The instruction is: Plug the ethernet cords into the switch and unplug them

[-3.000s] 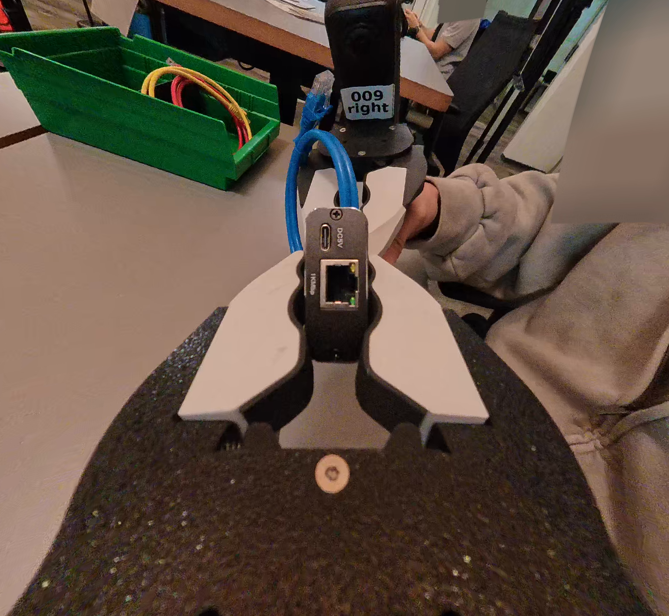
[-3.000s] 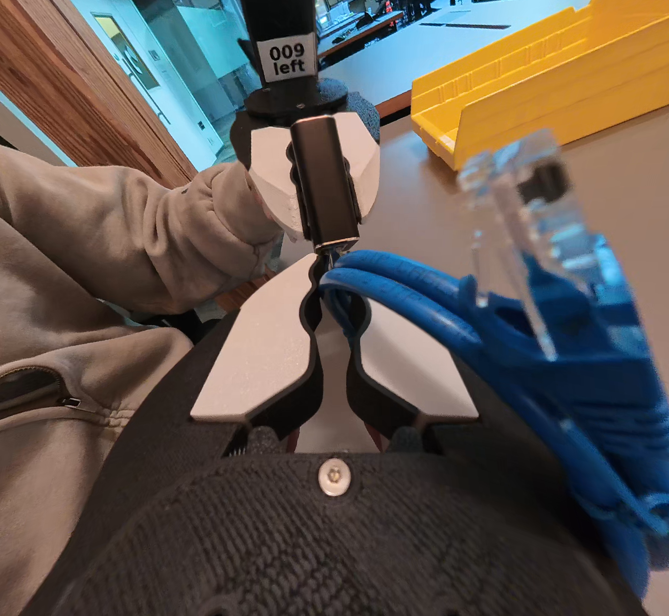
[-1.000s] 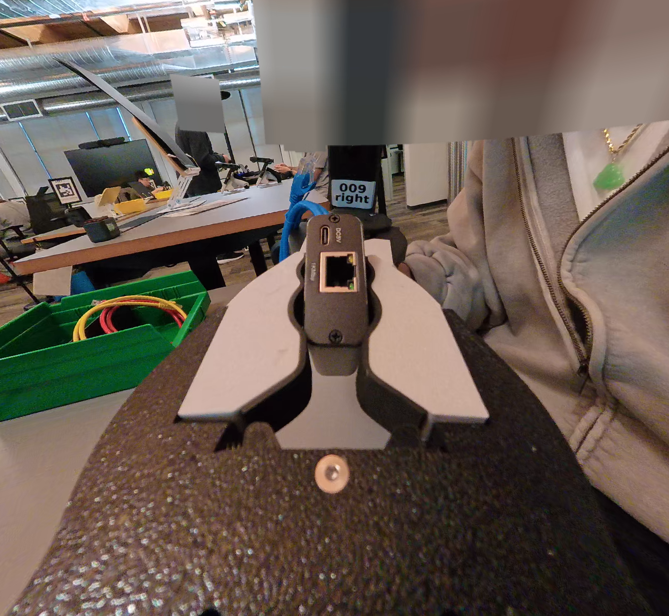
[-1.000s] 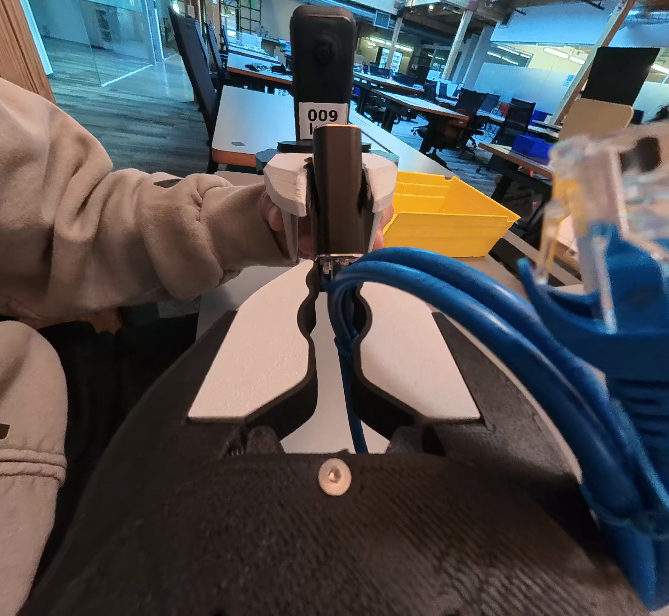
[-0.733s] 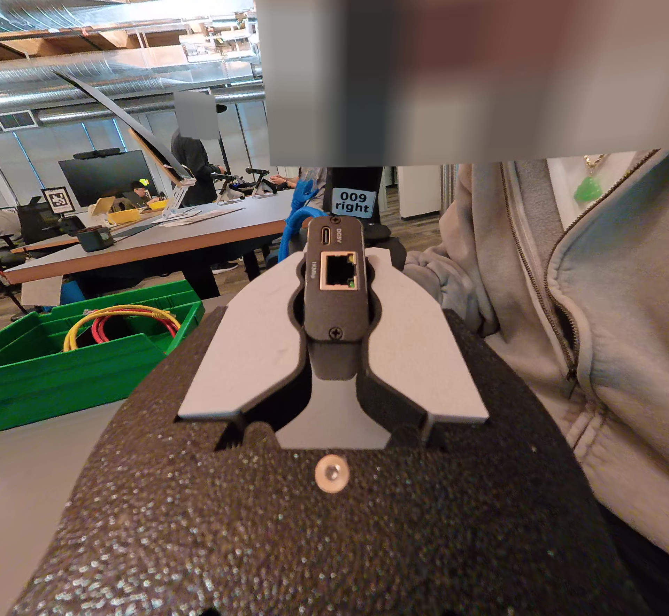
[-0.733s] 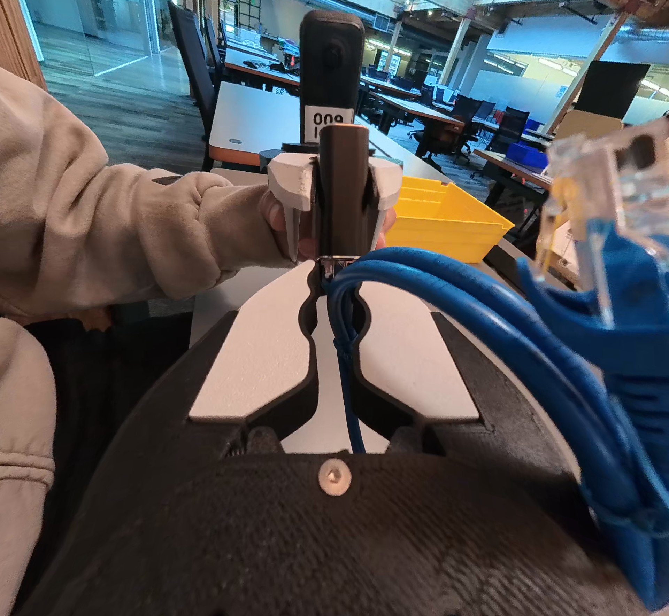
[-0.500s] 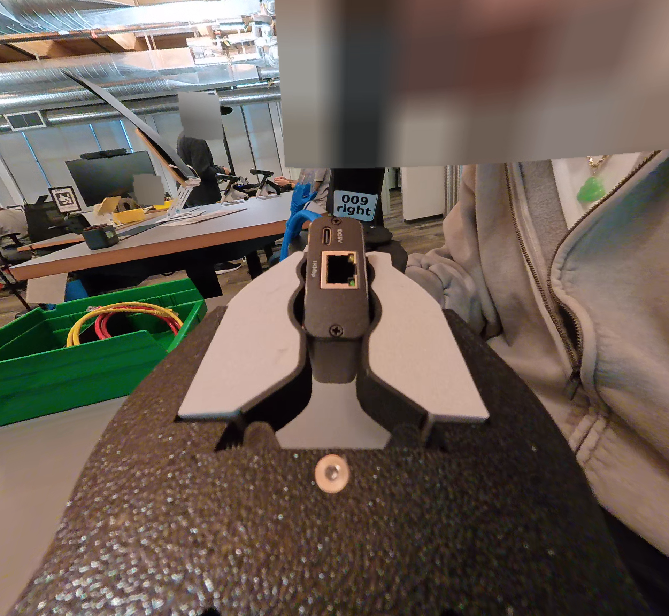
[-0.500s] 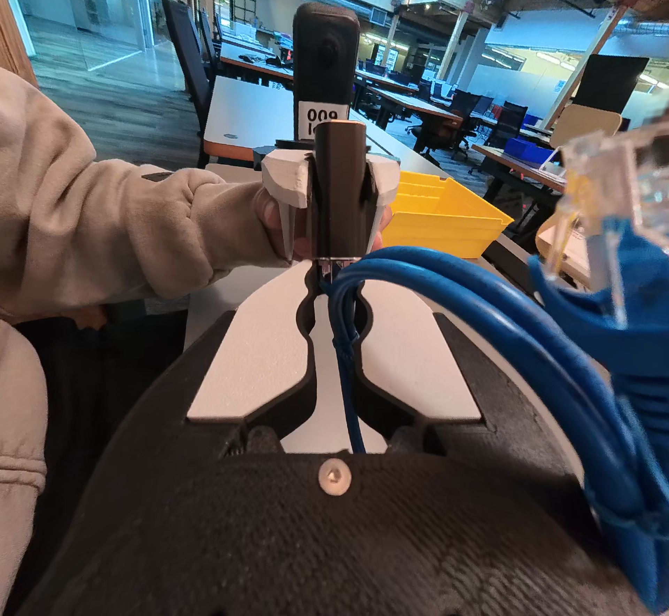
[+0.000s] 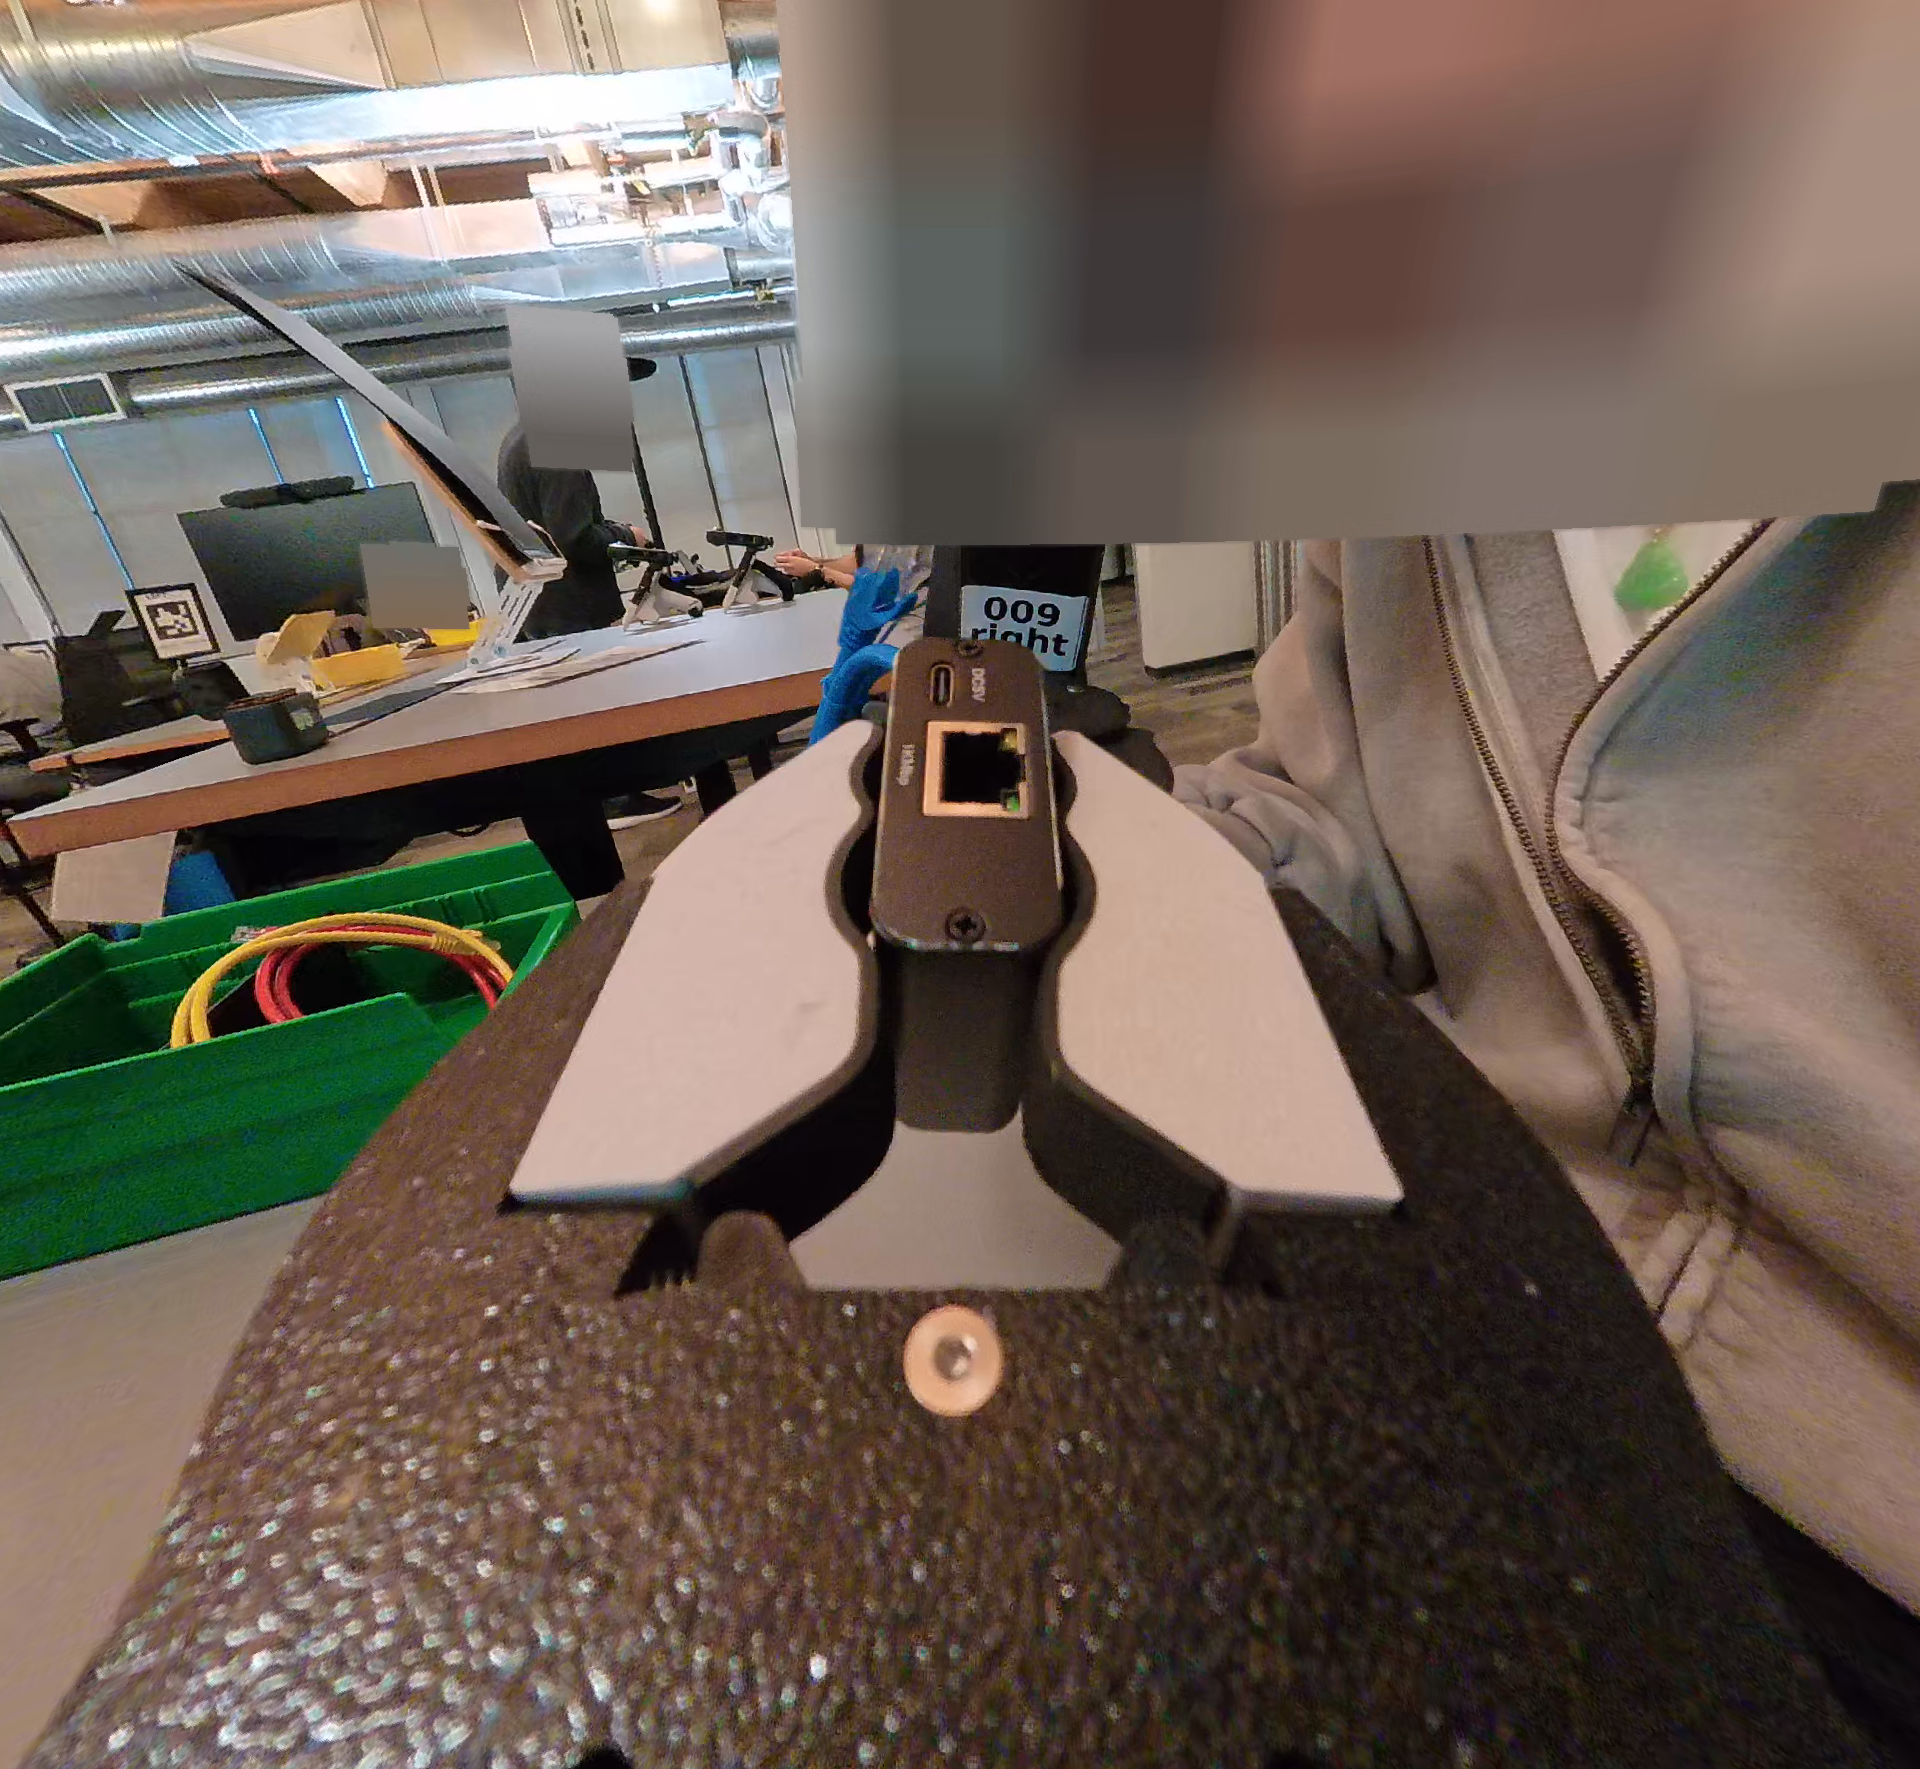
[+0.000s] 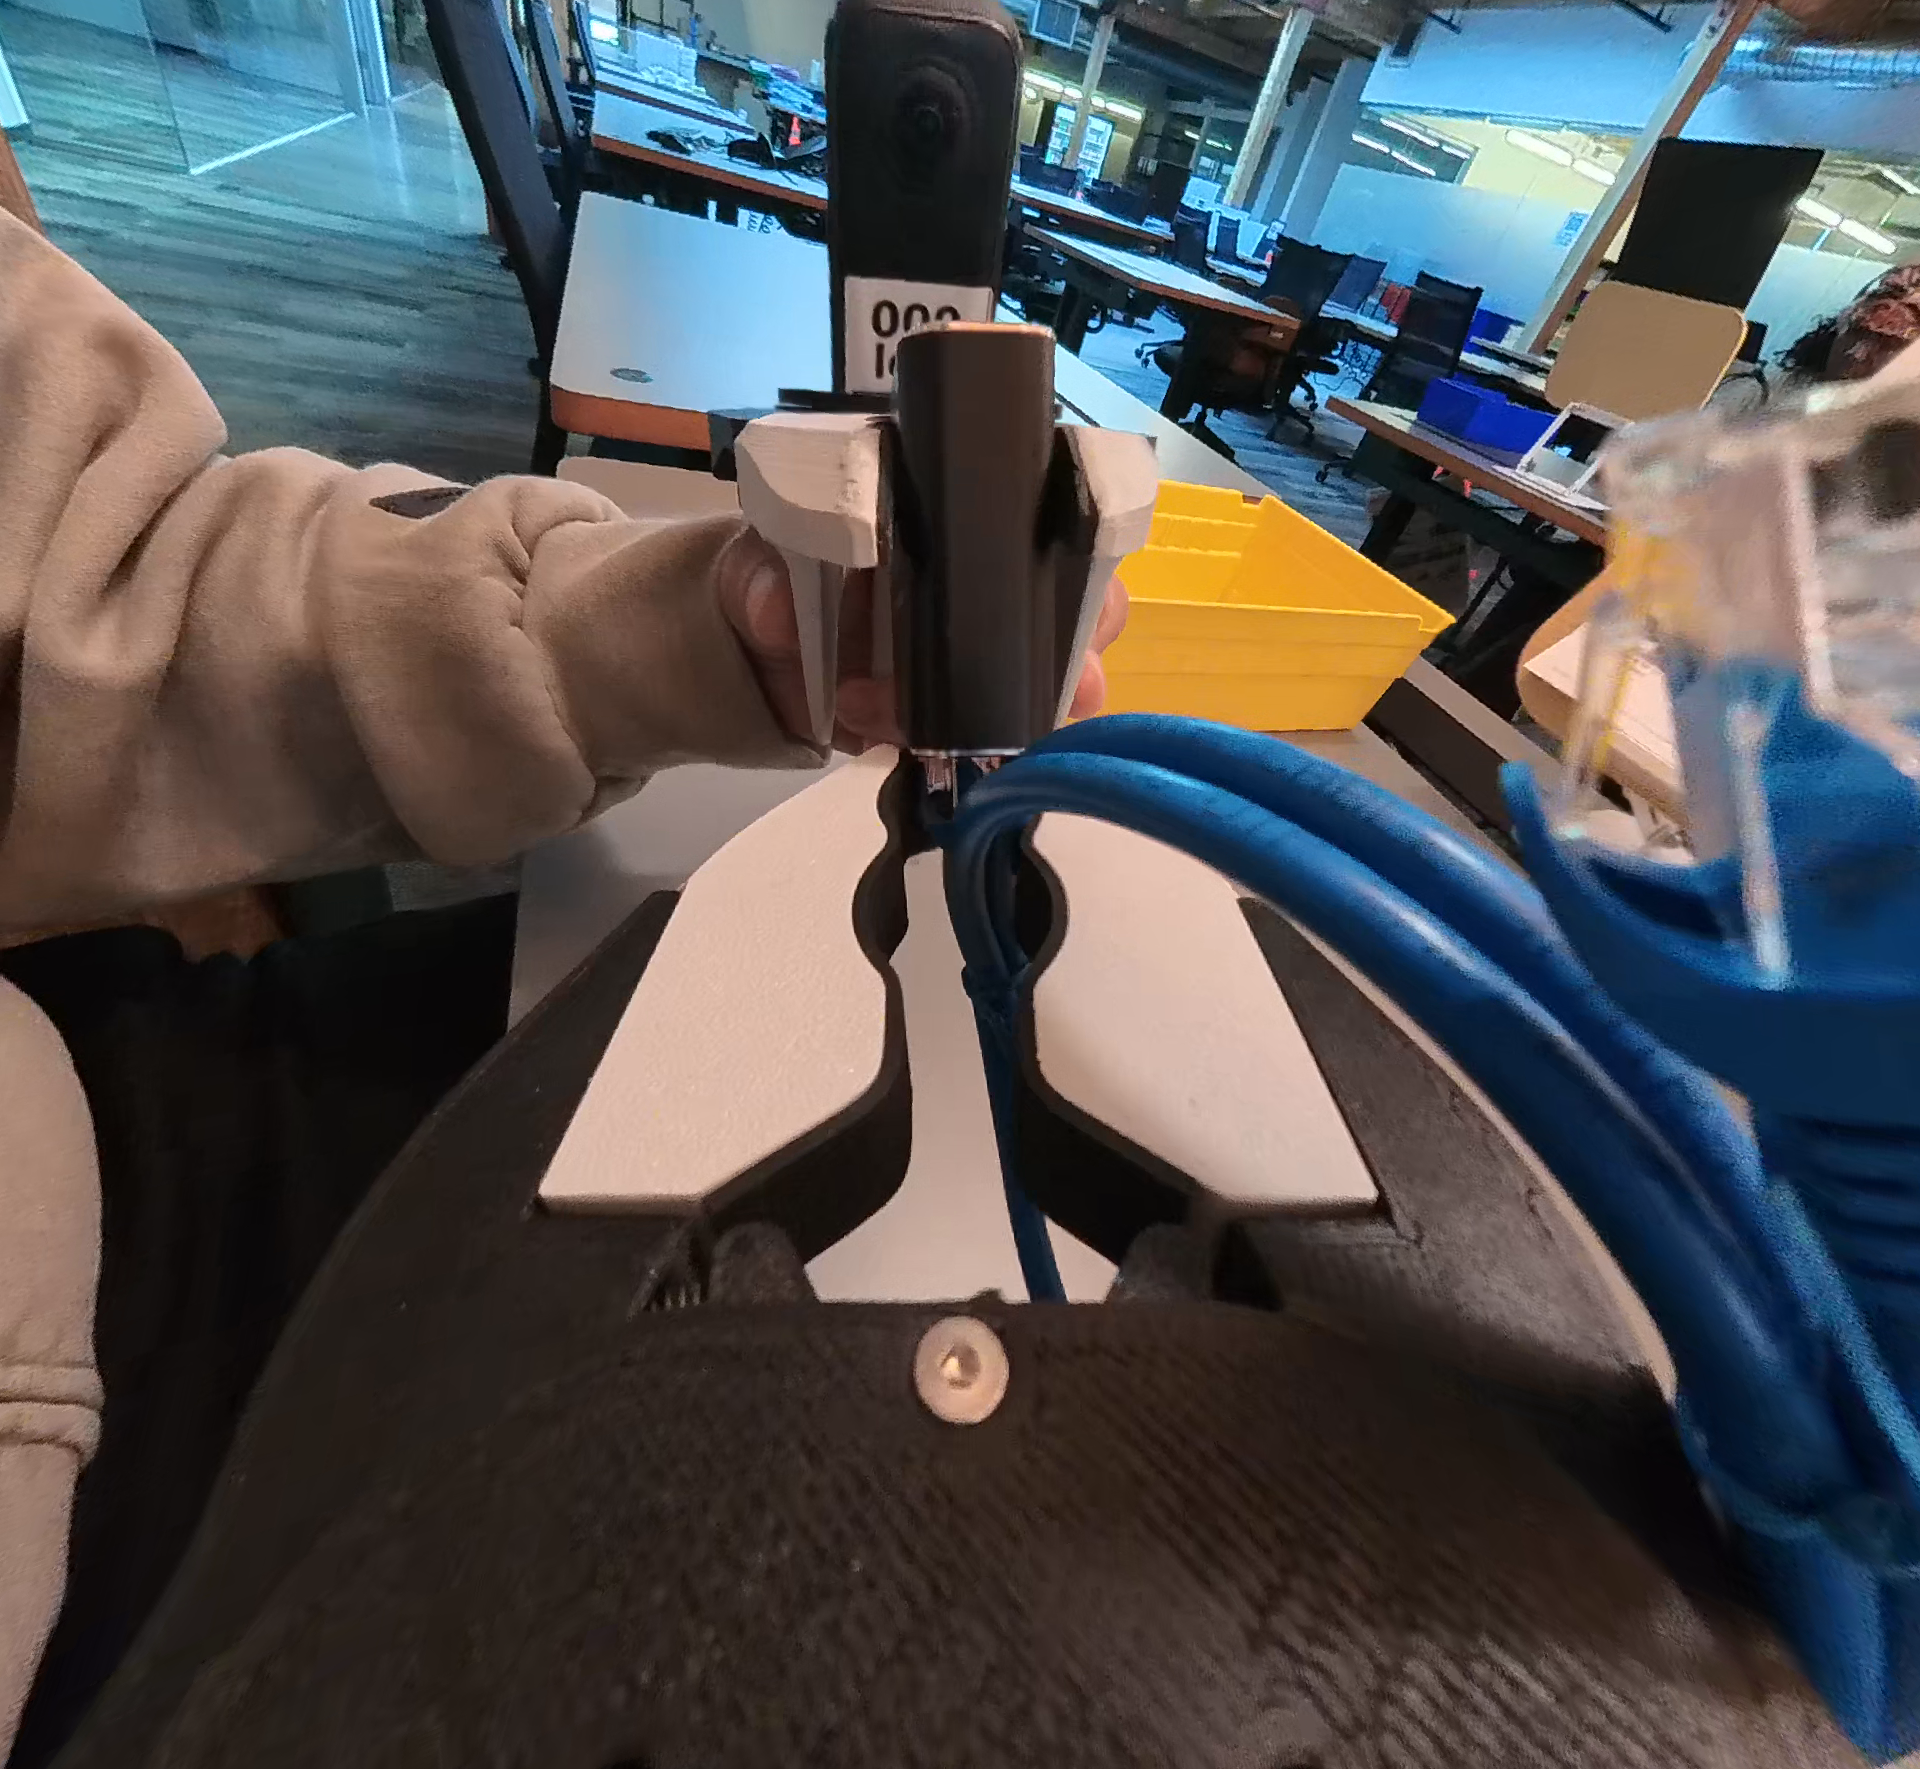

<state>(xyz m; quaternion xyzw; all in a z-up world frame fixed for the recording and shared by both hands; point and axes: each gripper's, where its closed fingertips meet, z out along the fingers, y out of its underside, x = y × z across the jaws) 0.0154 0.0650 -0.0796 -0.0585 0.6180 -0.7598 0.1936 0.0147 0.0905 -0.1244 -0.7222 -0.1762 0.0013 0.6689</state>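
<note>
My left gripper is shut on a small black switch, held off the table. An empty ethernet port on its end faces the camera. In the right wrist view the switch stands upright in the left gripper. My right gripper is shut on a blue ethernet cord just behind its plug. That plug meets the switch's near end; how deep it sits is hidden. The cord's other clear plug hangs loose near the camera. A bit of blue cord shows behind the switch.
A green bin with yellow and red cords stands on the grey table at the left. A yellow bin sits behind the switch. The person's grey hoodie fills the right side. A long desk stands farther back. Spacing between my two grippers at the tips: around 5 centimetres.
Since three seconds ago both grippers have lifted and tilted up from the table together. In the last second the switch has come slightly closer to the right gripper; both grips are unchanged.
</note>
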